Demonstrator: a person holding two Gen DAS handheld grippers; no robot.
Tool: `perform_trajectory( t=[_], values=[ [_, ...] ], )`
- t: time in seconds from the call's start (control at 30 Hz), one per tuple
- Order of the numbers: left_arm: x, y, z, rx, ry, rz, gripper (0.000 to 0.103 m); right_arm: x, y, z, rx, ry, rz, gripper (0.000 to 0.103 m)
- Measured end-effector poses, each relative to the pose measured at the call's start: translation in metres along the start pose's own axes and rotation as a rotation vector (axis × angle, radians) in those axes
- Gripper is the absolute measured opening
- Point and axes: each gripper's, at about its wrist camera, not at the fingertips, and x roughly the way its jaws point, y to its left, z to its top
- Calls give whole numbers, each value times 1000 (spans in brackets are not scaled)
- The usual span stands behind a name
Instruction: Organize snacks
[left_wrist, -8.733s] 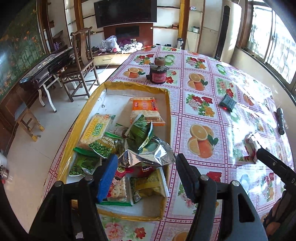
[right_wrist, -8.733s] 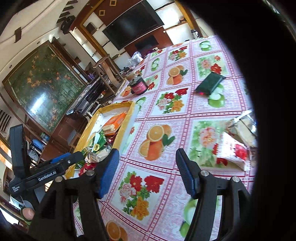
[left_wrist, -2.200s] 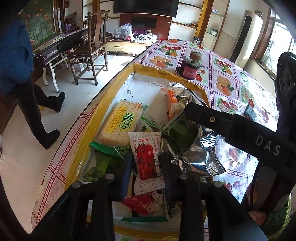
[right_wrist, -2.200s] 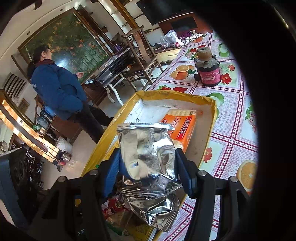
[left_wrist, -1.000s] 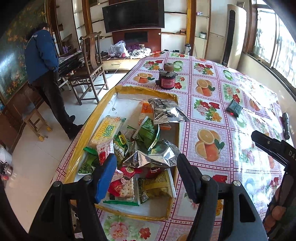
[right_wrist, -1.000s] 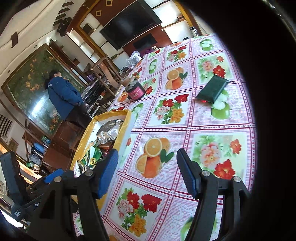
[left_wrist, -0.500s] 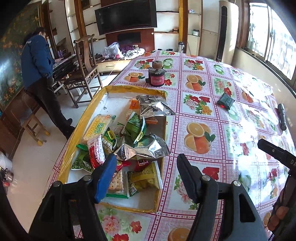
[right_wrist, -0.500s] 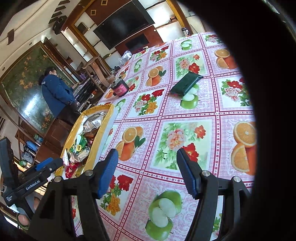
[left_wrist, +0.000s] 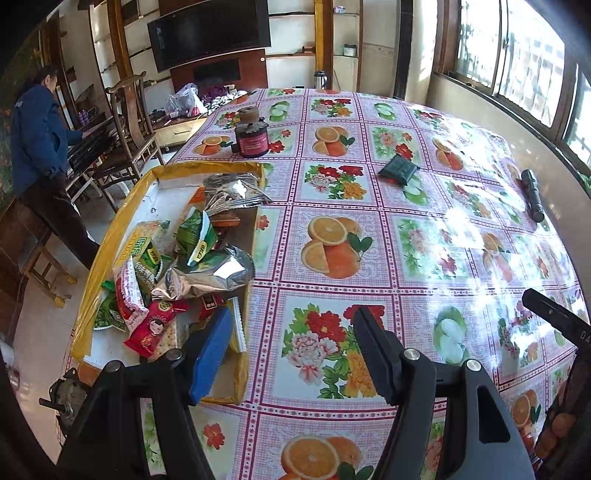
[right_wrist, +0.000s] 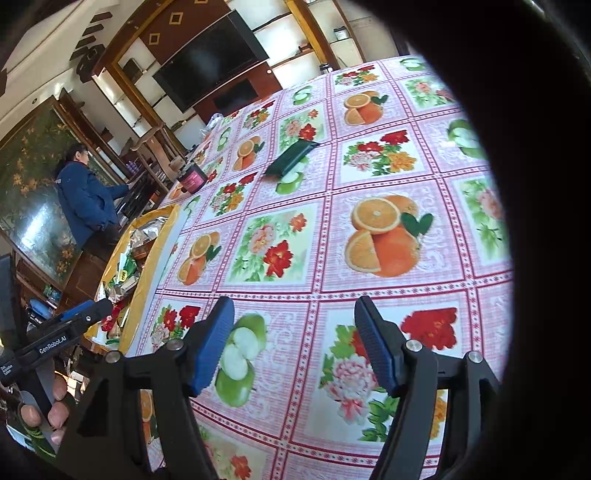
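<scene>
Both tongs empty, snacks gathered in the yellow box

Nearest, the left gripper (left_wrist: 291, 347) and the right gripper (right_wrist: 293, 343) hang over bare tablecloth (left_wrist: 424, 236), jaws apart with nothing between them; just left of the left one, the yellow-rimmed box (left_wrist: 122, 218) holds the heap of snack packets (left_wrist: 177, 266), foil, green and red, piled loosely rather than sorted; further out only a dark wallet (left_wrist: 398, 170), a flashlight (left_wrist: 532, 194) and a red jar (left_wrist: 252, 137) lie on the cloth; judging by this, collecting looks done, though tidying inside the box may remain.
</scene>
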Motion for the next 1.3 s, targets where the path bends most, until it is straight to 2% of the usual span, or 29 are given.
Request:
perform_trajectory(
  t=[0.2,0.4,0.87,1.3],
  values=[
    [2,-12,-3,25,18,-10,68,-7,-13,-1,26,-9,-19,69],
    [-2,-11,-5,26,12,7,68,-2,8,0,-17,7,26,69],
    [-16,49,-30,-82,-7,114,68,32,121,-3,-342,88,123,69],
    [-27,89,-50,-151,-54,191,68,60,194,-17,-629,126,205,69]
  ],
)
